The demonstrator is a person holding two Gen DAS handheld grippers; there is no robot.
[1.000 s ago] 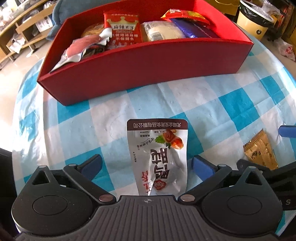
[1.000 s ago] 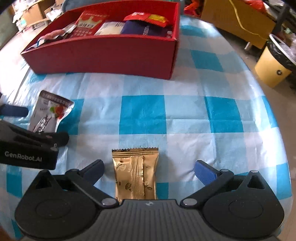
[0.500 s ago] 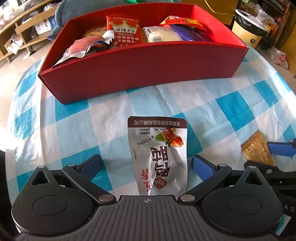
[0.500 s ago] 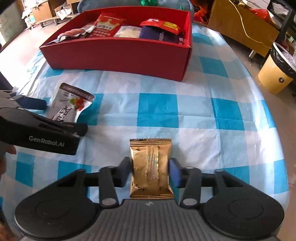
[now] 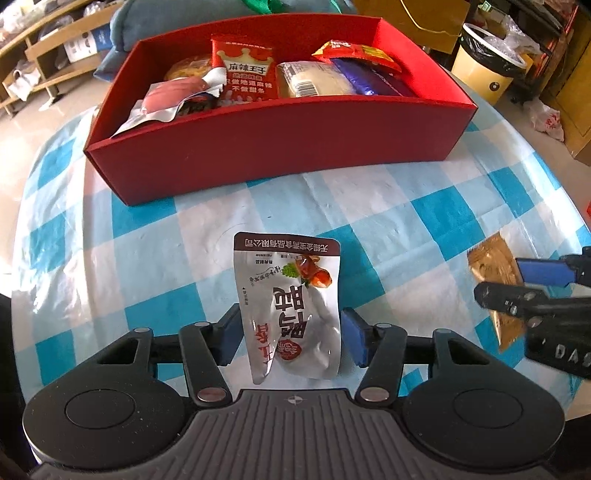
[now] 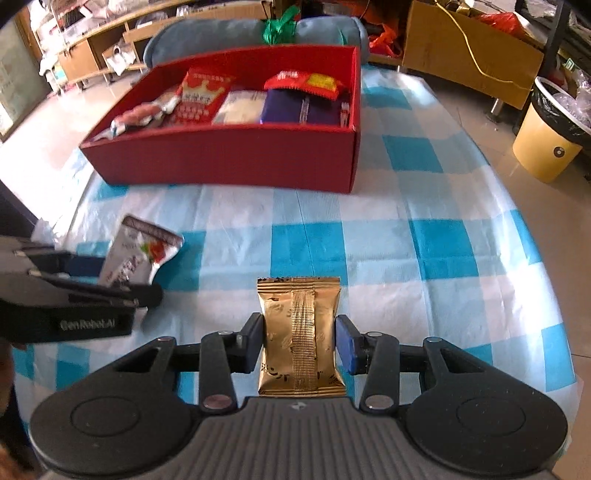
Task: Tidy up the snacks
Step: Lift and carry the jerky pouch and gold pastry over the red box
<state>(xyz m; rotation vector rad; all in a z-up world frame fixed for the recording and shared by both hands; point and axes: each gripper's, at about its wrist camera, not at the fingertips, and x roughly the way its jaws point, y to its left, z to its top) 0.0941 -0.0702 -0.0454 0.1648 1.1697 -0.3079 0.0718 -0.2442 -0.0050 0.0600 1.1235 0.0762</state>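
Note:
A silver meat-snack pouch (image 5: 288,295) stands between the blue pads of my left gripper (image 5: 291,339). Its jaws are closing and both pads press the pouch's sides, which look crinkled and narrowed. My right gripper (image 6: 300,349) is shut on a gold foil packet (image 6: 299,332) and holds it just above the checked tablecloth (image 6: 369,251). The red box (image 5: 266,147) with several snack packs stands beyond both grippers. In the right wrist view the silver pouch (image 6: 136,254) tilts up in the left gripper (image 6: 122,280). In the left wrist view the right gripper (image 5: 513,284) holds the gold packet (image 5: 491,262) at the right.
The round table's edge curves close on both sides. A yellow bin (image 6: 546,144) stands on the floor at the right, with a cardboard box (image 6: 469,48) behind it. A blue cushion (image 6: 229,33) lies behind the red box (image 6: 221,158). Wooden shelves line the far left.
Both grippers went from wide open to shut: the right on the gold packet first, the left on the silver pouch just now. The right gripper has risen with its packet.

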